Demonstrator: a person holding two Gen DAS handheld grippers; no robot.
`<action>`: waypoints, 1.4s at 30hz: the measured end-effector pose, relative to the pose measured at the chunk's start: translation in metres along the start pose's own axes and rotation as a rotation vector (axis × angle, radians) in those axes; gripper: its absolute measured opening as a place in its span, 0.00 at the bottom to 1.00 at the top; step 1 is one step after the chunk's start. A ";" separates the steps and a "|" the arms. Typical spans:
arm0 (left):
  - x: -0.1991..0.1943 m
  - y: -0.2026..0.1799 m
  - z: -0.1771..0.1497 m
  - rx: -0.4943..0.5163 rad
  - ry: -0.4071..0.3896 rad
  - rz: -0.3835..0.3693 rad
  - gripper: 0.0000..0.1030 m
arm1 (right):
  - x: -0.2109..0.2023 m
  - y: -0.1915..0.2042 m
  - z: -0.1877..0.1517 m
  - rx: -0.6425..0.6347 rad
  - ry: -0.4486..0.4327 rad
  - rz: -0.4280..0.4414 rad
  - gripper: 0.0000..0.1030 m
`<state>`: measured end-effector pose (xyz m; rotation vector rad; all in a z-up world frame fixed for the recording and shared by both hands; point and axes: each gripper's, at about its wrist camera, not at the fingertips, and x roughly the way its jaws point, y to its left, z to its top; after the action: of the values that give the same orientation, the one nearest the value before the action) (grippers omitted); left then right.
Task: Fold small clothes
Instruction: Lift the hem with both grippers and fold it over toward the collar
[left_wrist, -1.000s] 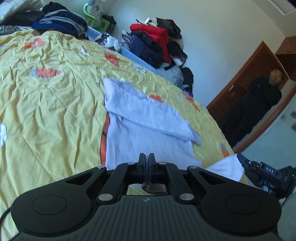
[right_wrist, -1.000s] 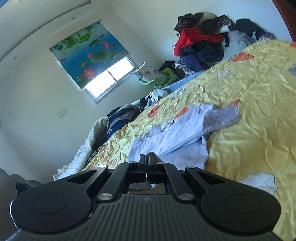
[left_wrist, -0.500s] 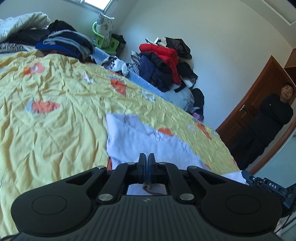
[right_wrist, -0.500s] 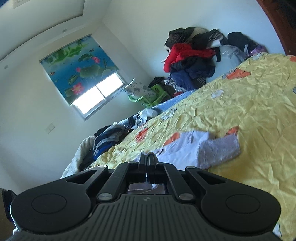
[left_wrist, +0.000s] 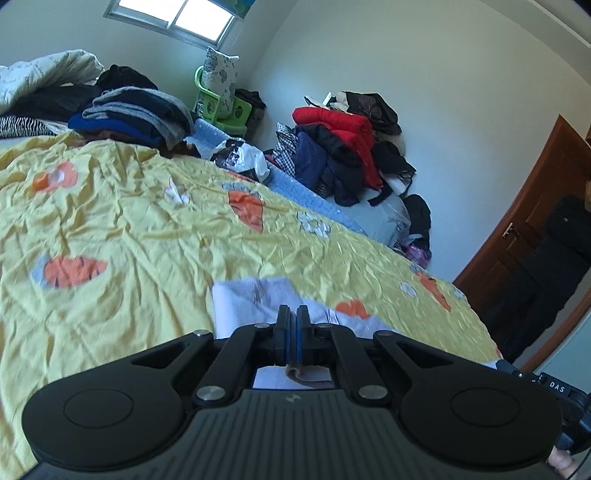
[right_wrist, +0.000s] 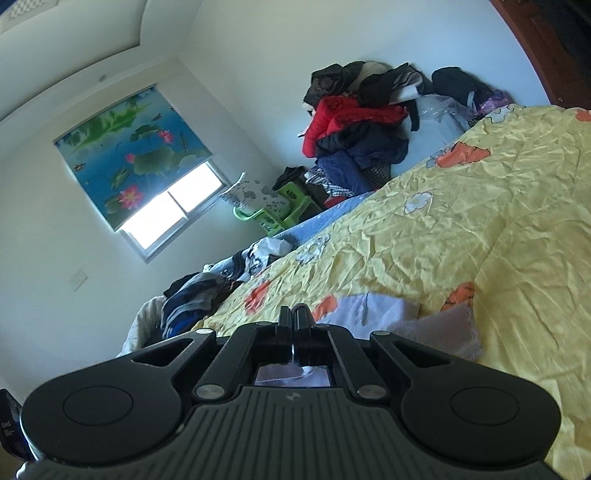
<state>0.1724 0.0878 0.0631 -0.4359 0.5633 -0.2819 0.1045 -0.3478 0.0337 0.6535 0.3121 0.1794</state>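
Note:
A pale lavender garment (left_wrist: 251, 299) lies on the yellow bedsheet (left_wrist: 147, 240). Only its far end shows beyond my left gripper (left_wrist: 293, 308), which is shut with a fold of the cloth pinched between its fingers. In the right wrist view the same garment (right_wrist: 380, 310) shows with a greyer sleeve (right_wrist: 443, 332) lying off to the right. My right gripper (right_wrist: 293, 310) is shut on another part of the garment's edge. The rest of the garment is hidden under the gripper bodies.
A heap of red and dark clothes (left_wrist: 340, 122) is piled against the far wall. A stack of folded dark clothes (left_wrist: 136, 114) and a green stool (left_wrist: 221, 107) sit at the bed's head. A person in dark clothes (left_wrist: 554, 258) stands by the brown door (left_wrist: 535, 206).
Both grippers have travelled forward over the garment with its edge held. Far less of the garment shows ahead of them, and both views have tilted up toward the walls.

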 end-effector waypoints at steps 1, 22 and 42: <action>0.005 -0.001 0.003 0.003 -0.002 0.006 0.03 | 0.006 -0.001 0.002 0.000 0.000 -0.005 0.04; 0.137 0.007 0.033 0.039 0.052 0.162 0.02 | 0.120 -0.035 0.018 0.061 0.059 -0.113 0.04; 0.211 0.005 0.035 0.090 0.096 0.293 0.03 | 0.170 -0.072 0.023 0.110 0.093 -0.271 0.17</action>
<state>0.3645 0.0249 -0.0078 -0.2489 0.6965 -0.0469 0.2768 -0.3728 -0.0320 0.7059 0.4986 -0.0677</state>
